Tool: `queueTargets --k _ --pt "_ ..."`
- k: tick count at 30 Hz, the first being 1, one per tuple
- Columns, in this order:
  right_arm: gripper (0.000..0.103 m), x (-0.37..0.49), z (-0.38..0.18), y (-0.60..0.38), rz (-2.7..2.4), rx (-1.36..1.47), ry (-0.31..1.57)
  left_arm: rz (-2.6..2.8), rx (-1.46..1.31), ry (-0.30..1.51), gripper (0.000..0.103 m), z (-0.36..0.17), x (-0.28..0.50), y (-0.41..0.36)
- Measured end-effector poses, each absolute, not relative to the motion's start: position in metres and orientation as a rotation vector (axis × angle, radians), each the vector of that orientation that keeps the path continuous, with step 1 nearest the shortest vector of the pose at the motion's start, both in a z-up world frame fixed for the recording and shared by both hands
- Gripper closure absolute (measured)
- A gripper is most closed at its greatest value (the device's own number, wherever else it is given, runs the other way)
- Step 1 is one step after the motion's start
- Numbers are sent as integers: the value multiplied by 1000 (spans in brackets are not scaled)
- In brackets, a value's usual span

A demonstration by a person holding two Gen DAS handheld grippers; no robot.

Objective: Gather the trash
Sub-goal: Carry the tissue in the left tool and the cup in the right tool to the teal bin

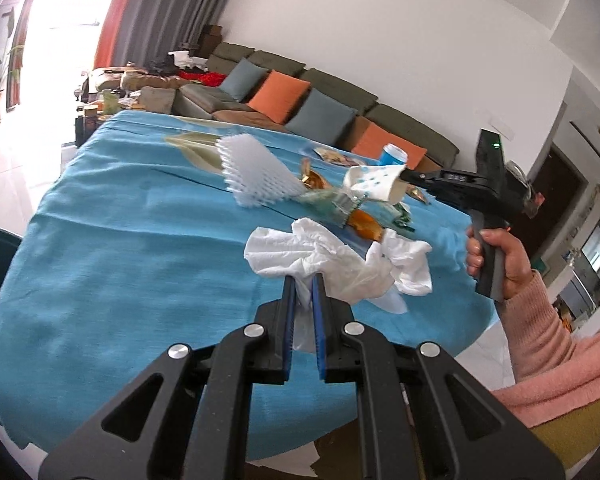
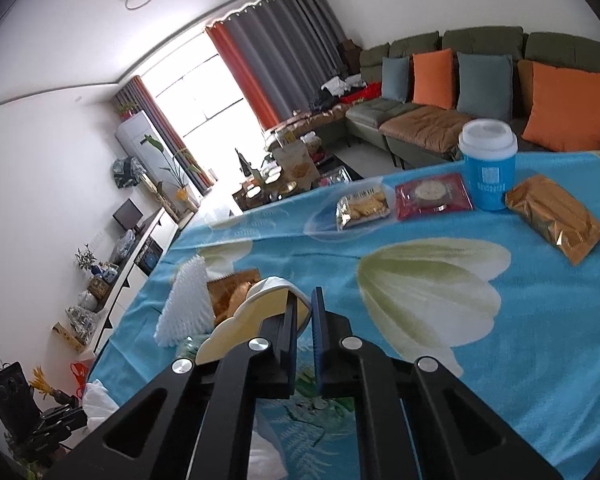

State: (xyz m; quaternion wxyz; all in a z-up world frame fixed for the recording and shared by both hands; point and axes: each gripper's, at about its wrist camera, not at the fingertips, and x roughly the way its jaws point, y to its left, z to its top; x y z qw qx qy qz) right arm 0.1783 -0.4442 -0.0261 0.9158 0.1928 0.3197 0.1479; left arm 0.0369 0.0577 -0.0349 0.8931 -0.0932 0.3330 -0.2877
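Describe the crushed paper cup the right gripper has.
The paper cup is white with blue dots outside and cream inside, crumpled flat and lying sideways. The right gripper is shut on its rim, holding it above the tablecloth, over the wrappers. In the right wrist view only its cream inner wall shows.

Home living rm, sofa (image 2: 440, 80), curtains (image 2: 284, 52), cushions (image 2: 434, 78)

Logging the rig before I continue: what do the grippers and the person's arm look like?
Both grippers, left gripper and right gripper, have black linkage arms with silver rivets and blue-padded fingers. The right hand is bare, with a pink knit sleeve.
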Motion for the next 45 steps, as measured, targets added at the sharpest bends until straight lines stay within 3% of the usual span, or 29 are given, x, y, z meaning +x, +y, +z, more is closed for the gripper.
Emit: queueTargets --k 17,45 --pt "97 146 21 -399 466 373 526 -512 -221 638 94 -24 33 85" --pt "97 154 14 -268 760 312 608 -339 -269 604 94 -16 12 142"
